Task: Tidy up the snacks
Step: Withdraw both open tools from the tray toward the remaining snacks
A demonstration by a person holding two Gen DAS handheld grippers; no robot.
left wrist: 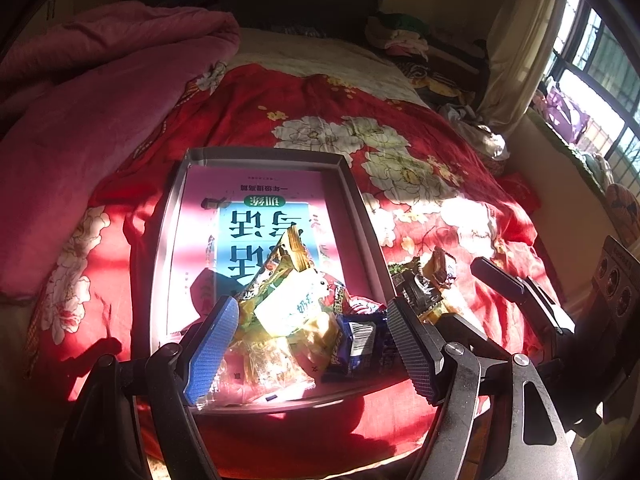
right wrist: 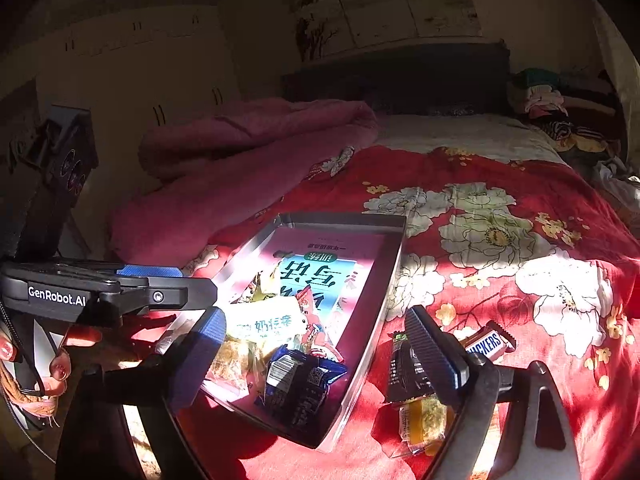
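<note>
Both claws gape empty: left claw point(left wrist: 310, 344) over the tray point(left wrist: 168, 240) snacks point(left wrist: 288, 312); right claw point(right wrist: 320, 354), Snickers point(right wrist: 486, 343) at its three o'clock.

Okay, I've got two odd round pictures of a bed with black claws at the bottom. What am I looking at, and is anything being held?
The claws are two hand-held grippers a person carries, each with a camera looking along its fingers. One picture is from the left gripper, the other from the right gripper. On the red flowered bedspread lies a shallow box with snack packets piled at its near end. A few more snacks, including a Snickers bar, lie on the bedspread beside it. Both grippers are open and hold nothing. A hand shows at the left edge of the right gripper's picture.
</note>
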